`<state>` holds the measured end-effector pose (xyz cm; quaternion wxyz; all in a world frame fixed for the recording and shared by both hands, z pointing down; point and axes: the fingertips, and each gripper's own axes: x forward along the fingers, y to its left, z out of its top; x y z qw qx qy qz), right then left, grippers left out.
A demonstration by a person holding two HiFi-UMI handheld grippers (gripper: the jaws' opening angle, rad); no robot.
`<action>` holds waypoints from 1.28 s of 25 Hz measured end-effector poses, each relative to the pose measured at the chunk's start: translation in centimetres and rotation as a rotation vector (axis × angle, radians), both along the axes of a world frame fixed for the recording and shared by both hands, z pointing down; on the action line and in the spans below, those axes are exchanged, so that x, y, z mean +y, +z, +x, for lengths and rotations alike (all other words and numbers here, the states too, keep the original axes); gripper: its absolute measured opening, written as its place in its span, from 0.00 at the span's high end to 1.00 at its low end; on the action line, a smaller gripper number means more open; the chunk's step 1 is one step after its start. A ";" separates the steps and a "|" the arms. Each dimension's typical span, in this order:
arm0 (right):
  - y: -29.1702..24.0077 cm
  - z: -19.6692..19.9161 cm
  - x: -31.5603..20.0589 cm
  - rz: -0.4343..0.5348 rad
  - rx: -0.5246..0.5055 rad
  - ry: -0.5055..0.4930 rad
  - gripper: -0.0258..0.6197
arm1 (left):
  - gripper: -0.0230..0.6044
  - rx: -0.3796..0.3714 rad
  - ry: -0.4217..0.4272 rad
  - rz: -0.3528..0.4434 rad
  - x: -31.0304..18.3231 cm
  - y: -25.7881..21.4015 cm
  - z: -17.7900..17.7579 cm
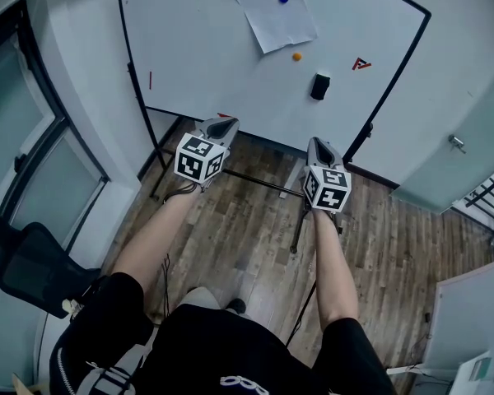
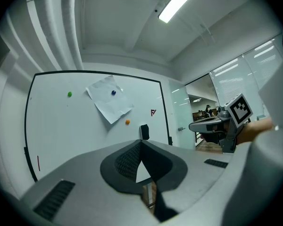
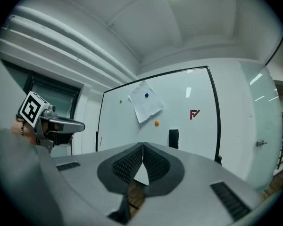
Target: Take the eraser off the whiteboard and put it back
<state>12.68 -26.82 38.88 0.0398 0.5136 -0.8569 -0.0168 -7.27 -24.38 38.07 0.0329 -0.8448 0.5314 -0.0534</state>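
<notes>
The black-framed whiteboard [image 1: 214, 64] stands ahead on the wooden floor [image 1: 255, 220], which lies bare under both arms and to the right as far as a door [image 1: 445, 171]. On the board's right half, below a pinned sheet of paper [image 1: 273, 15] and an orange magnet [image 1: 296, 57], the black eraser [image 1: 319, 85] clings to the surface, clear of the frame's edges. The left gripper [image 1: 222, 126] and right gripper [image 1: 317, 144] point level at the board without touching it, each with jaws pressed together on nothing.
</notes>
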 end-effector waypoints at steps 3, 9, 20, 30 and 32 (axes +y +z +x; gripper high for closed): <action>0.2 -0.1 -1.1 -0.003 0.005 0.005 0.92 | 0.95 0.004 0.004 -0.001 -1.2 0.2 -0.1; 0.8 0.0 -4.4 -0.007 0.015 0.041 0.92 | 0.95 0.020 0.036 -0.003 -5.3 0.7 -0.3; 0.1 -0.9 -13.0 -0.006 0.009 0.129 0.92 | 0.95 0.018 0.131 0.010 -15.9 -0.4 -0.6; 0.2 -1.7 -19.2 -0.020 0.020 0.200 0.92 | 0.95 0.032 0.203 -0.004 -23.3 -0.1 -0.9; 0.3 -1.8 -20.1 -0.022 0.019 0.211 0.92 | 0.95 0.035 0.215 -0.006 -24.4 0.1 -1.0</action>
